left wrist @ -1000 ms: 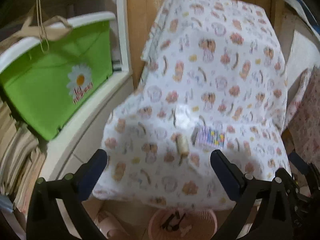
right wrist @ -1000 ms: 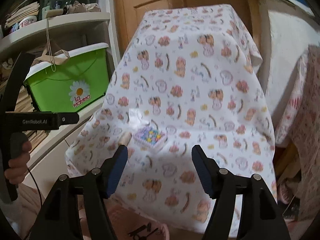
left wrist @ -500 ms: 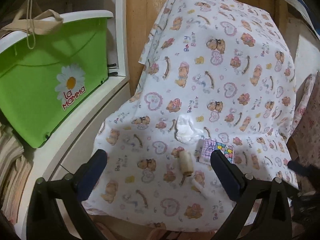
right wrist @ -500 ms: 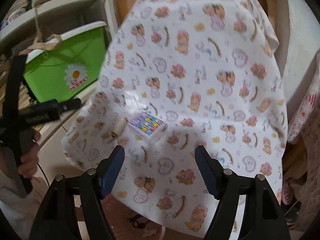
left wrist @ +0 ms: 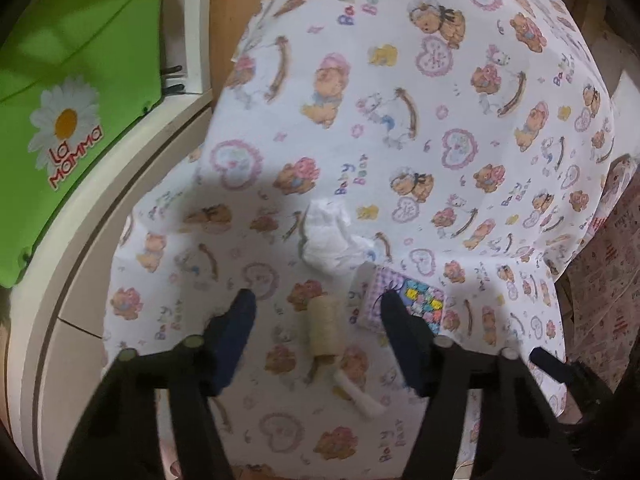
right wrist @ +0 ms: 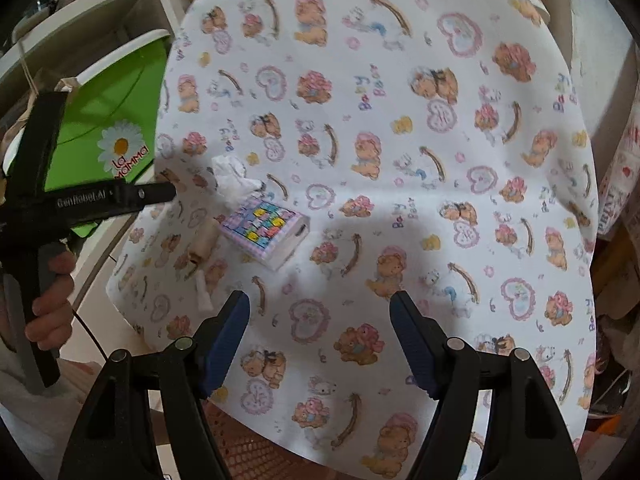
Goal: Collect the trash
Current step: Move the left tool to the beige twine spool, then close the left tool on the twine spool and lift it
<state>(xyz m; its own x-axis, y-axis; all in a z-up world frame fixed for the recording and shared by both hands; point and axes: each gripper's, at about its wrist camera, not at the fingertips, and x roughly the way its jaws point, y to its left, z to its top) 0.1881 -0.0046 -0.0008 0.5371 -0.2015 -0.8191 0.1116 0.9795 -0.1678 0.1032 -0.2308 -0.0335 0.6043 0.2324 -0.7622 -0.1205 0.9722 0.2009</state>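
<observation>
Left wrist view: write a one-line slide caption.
Left gripper, jaws closing, above a small cream thread spool on the bear-print cloth, beside crumpled white tissue and a pastel patterned box.

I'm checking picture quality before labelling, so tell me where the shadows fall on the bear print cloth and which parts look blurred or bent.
Left wrist view: a grey shadow covers the cloth left of the crumpled tissue; the left gripper's closing fingers look blurred; the shelf edge curves from the fisheye.
Right wrist view: soft shadows lie beside the patterned box; cloth print is slightly smeared; corners are dark.
</observation>
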